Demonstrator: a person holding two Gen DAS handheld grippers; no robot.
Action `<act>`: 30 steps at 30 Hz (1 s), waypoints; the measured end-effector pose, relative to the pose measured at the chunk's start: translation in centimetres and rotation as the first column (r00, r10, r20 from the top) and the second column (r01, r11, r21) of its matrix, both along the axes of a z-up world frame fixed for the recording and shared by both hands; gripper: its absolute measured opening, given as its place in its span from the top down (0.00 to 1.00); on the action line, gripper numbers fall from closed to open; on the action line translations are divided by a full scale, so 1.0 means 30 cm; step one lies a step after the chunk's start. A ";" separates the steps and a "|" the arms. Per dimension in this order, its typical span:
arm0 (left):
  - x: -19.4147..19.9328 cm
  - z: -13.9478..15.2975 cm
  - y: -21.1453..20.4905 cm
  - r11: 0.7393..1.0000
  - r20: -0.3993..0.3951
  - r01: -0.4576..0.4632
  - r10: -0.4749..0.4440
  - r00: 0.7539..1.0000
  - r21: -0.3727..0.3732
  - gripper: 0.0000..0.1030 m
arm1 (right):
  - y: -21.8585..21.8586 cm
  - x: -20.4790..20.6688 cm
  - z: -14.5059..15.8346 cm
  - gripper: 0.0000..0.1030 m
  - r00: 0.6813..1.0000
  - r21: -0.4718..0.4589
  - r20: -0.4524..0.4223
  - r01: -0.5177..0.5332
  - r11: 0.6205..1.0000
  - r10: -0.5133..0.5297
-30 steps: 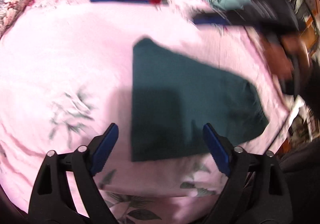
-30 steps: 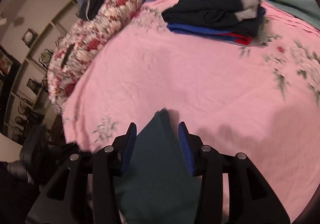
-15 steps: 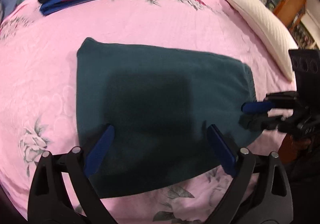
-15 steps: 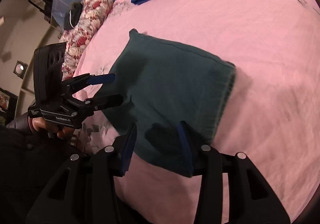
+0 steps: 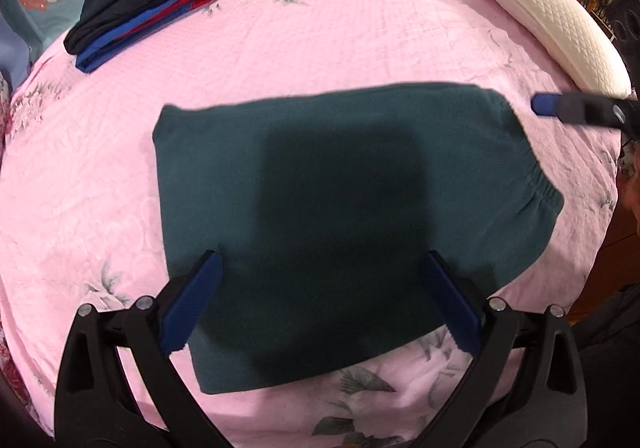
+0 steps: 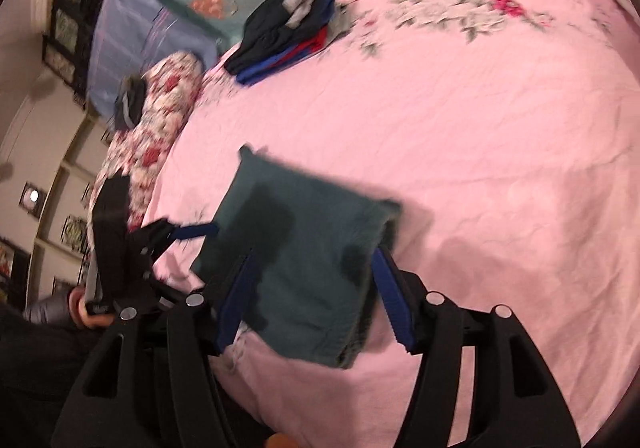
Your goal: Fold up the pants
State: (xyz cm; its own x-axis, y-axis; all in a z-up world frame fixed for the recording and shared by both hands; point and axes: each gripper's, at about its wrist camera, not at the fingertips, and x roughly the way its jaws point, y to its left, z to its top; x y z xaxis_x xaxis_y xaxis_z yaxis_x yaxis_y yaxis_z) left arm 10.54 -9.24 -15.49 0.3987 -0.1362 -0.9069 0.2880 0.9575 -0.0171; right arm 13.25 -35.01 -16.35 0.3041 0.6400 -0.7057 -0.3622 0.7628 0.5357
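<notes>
Since a second ago both grippers have swung round, bringing the whole folded dark green pants (image 5: 348, 208) into the left wrist view, where before only part of the bundle showed. Then the right gripper (image 6: 316, 288) had a corner of the fabric between narrow jaws; its jaws have just been opening and now stand apart over the waistband end without pressing it. The left gripper (image 5: 320, 300) has also been opening and now hangs spread wide above the near edge of the pants, gripping nothing.

The pants lie flat on a pink floral bedspread (image 5: 360, 40). A stack of folded dark, red and blue clothes (image 5: 148, 4) sits well apart at the far side, a white quilted pillow (image 5: 536, 4) lies along the far right edge, and a red floral cushion (image 6: 160, 120) rests beside framed pictures on the wall.

In the left wrist view the folded rectangle runs left to right, its gathered elastic waistband (image 5: 540, 188) at the right end.
</notes>
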 end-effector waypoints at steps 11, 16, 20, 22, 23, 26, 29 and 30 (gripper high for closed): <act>-0.048 0.119 -0.242 0.969 0.101 0.223 -0.212 0.972 -0.107 0.02 | -0.114 0.017 -0.064 0.41 0.996 -0.023 -0.057 0.073 0.997 -0.074; -0.083 0.044 -0.382 0.909 -0.015 0.377 -0.385 0.923 -0.177 0.03 | -0.114 0.028 -0.070 0.41 0.998 -0.002 -0.036 0.049 0.999 -0.049; -0.098 -0.009 -0.408 0.906 -0.082 0.380 -0.400 0.913 -0.186 0.04 | -0.080 0.081 -0.077 0.41 1.000 0.010 -0.008 0.006 1.000 -0.006; -0.100 -0.008 -0.405 0.907 -0.083 0.377 -0.396 0.914 -0.187 0.04 | -0.056 0.110 -0.091 0.41 1.000 0.012 -0.004 -0.022 1.000 0.022; -0.101 -0.008 -0.403 0.908 -0.085 0.375 -0.395 0.915 -0.186 0.04 | -0.042 0.127 -0.103 0.41 0.999 0.012 -0.009 -0.038 0.999 0.038; -0.103 -0.011 -0.401 0.909 -0.089 0.371 -0.392 0.916 -0.188 0.04 | 0.001 0.170 -0.138 0.41 0.996 -0.003 -0.027 -0.085 0.996 0.085; -0.104 -0.012 -0.401 0.909 -0.090 0.372 -0.393 0.915 -0.187 0.04 | 0.024 0.199 -0.168 0.41 0.992 -0.013 -0.048 -0.119 0.993 0.118; -0.102 -0.011 -0.404 0.909 -0.090 0.372 -0.393 0.915 -0.187 0.04 | 0.029 0.206 -0.177 0.41 0.990 -0.011 -0.055 -0.130 0.991 0.129</act>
